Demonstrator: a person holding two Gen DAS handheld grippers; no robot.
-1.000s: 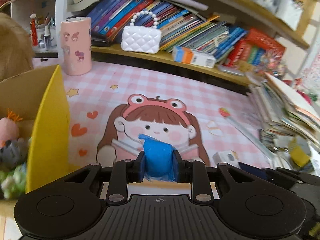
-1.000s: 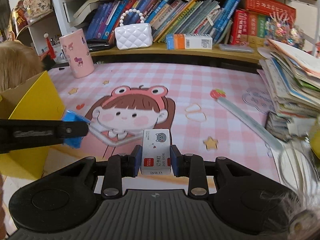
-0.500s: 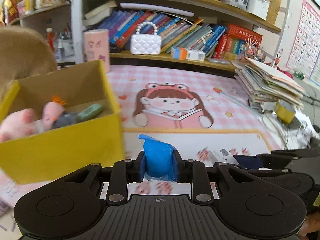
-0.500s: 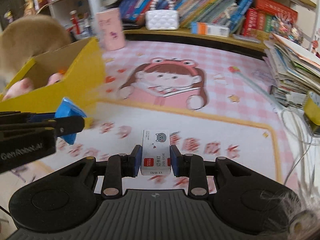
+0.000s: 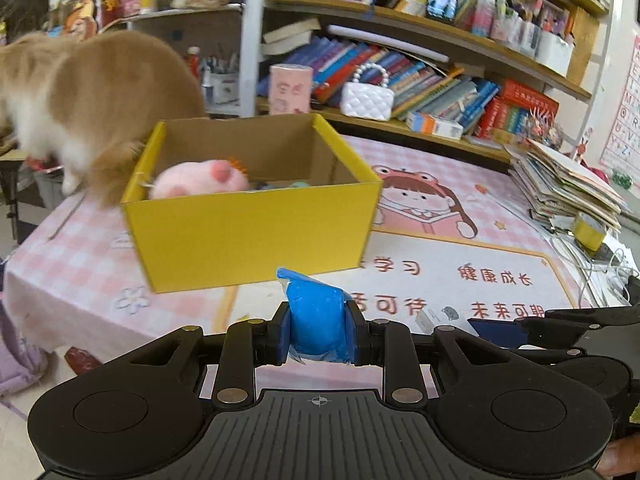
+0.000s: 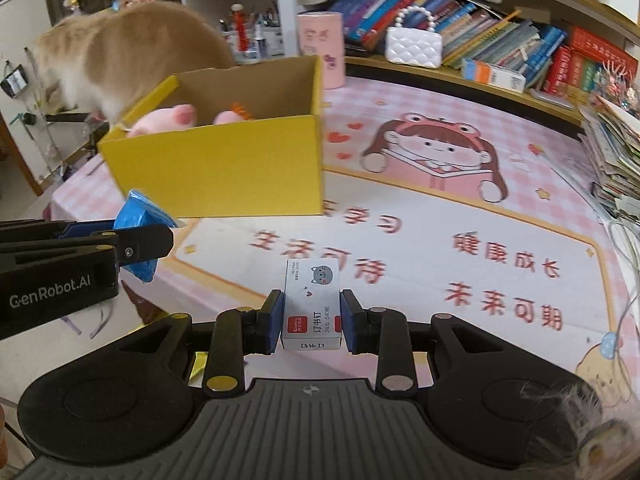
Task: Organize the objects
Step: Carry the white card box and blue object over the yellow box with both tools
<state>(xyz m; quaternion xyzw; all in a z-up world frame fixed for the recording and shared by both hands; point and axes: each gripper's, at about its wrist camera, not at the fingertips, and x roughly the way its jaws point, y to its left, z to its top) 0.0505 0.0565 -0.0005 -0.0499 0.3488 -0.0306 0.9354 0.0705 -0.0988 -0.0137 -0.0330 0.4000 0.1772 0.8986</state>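
1. left wrist view: the left gripper (image 5: pixel 318 330) is clenched on a blue crumpled wad (image 5: pixel 316 320), its pads pressed against both sides, above the near edge of the desk.
2. a yellow cardboard box (image 5: pixel 252 236) stands open near the desk's left edge on the pink checked desk mat (image 5: pixel 460 280); a pink plush toy (image 5: pixel 196 182) lies inside against its left wall.
3. a fluffy tan and white animal (image 5: pixel 92 96) stands behind the box at the far left corner. a white quilted handbag (image 5: pixel 366 100) sits on the shelf along the far edge.
4. right wrist view: the right gripper (image 6: pixel 312 320) grasps a small white staple box (image 6: pixel 312 304) upright between its pads, over the near part of the mat.
5. the left gripper with the blue wad enters from the left, just in front of the yellow box's near corner.
6. a stack of books (image 6: pixel 612 152) lies at the right edge.
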